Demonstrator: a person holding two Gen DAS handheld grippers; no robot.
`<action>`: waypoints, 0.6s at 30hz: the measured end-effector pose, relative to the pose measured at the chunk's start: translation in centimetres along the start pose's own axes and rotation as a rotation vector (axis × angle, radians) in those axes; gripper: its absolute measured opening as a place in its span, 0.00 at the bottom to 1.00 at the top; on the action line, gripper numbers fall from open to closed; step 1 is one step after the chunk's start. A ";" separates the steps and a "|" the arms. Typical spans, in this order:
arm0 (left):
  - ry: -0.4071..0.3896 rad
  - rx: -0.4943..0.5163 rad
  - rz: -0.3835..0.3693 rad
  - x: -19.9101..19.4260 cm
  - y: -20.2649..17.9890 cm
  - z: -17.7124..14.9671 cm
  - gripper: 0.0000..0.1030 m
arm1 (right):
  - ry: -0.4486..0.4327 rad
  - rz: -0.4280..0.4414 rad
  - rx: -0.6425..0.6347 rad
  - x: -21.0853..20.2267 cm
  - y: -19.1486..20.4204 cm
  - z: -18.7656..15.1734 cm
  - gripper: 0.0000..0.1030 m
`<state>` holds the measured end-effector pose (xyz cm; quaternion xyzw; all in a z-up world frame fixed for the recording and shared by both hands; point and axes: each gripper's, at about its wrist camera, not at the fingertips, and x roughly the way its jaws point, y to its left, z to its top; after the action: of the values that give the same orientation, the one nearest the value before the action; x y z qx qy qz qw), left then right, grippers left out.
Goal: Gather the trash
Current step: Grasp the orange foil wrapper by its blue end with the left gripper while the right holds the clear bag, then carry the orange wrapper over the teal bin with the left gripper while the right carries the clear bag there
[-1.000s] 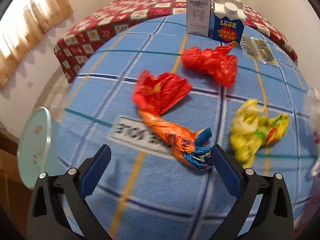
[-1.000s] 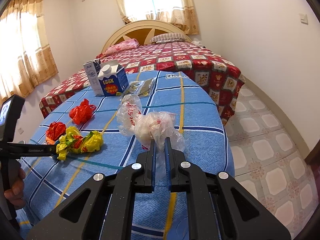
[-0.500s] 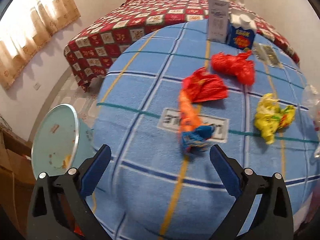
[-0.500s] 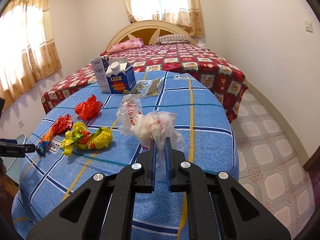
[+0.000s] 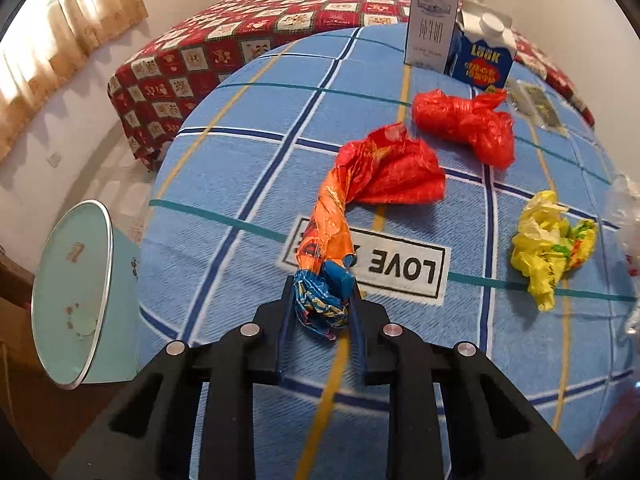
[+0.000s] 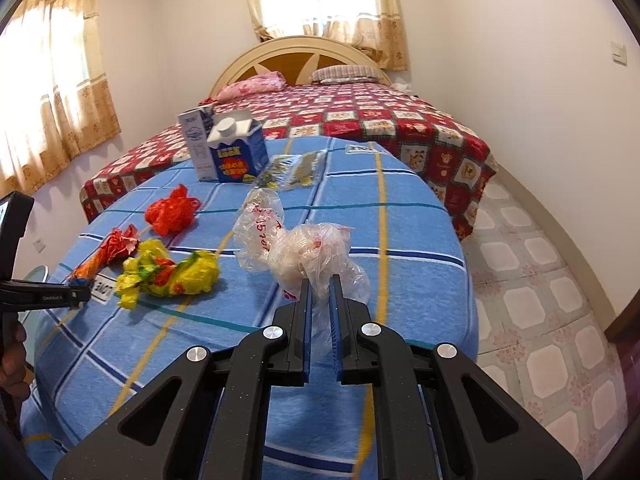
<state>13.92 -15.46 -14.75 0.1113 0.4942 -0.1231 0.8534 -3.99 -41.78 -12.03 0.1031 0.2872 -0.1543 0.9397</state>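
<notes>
My left gripper (image 5: 320, 286) is shut on the blue end of a twisted orange, red and blue wrapper (image 5: 352, 196) lying on the blue checked tablecloth (image 5: 240, 168). My right gripper (image 6: 319, 280) is shut on a clear crumpled plastic bag (image 6: 308, 252) with red print. A red plastic bag (image 5: 464, 124) and a yellow crumpled bag (image 5: 552, 240) lie farther on the table. In the right wrist view the red bag (image 6: 172, 212), the yellow bag (image 6: 168, 272) and the left gripper (image 6: 80, 294) show at the left.
A white carton (image 5: 434, 24) and a blue milk carton (image 5: 484, 56) stand at the table's far edge, with flat sachets (image 5: 536, 100) beside them. A pale green bin (image 5: 76, 296) with a round rim stands on the floor at the table's left. A red quilted bed (image 6: 380, 116) lies beyond.
My left gripper has closed from wide open onto the wrapper's blue end. The right gripper still holds the clear bag and has shifted slightly.
</notes>
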 end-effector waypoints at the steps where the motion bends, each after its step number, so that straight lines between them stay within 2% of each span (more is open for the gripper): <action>1: -0.012 0.001 0.004 -0.4 0.4 -0.1 0.22 | -0.003 0.006 -0.007 -0.1 0.4 0.1 0.09; 8: -0.097 0.028 0.046 -3.6 3.5 -1.3 0.22 | -0.020 0.071 -0.090 -0.8 5.0 1.1 0.09; 18: -0.124 -0.030 0.089 -5.2 8.9 -2.9 0.22 | -0.024 0.162 -0.185 0.2 12.0 2.4 0.09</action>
<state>11.94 -5.60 -11.06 0.1125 0.4369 -0.0840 0.8885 1.59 -31.31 -8.88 0.0372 0.2794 -0.0518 0.9581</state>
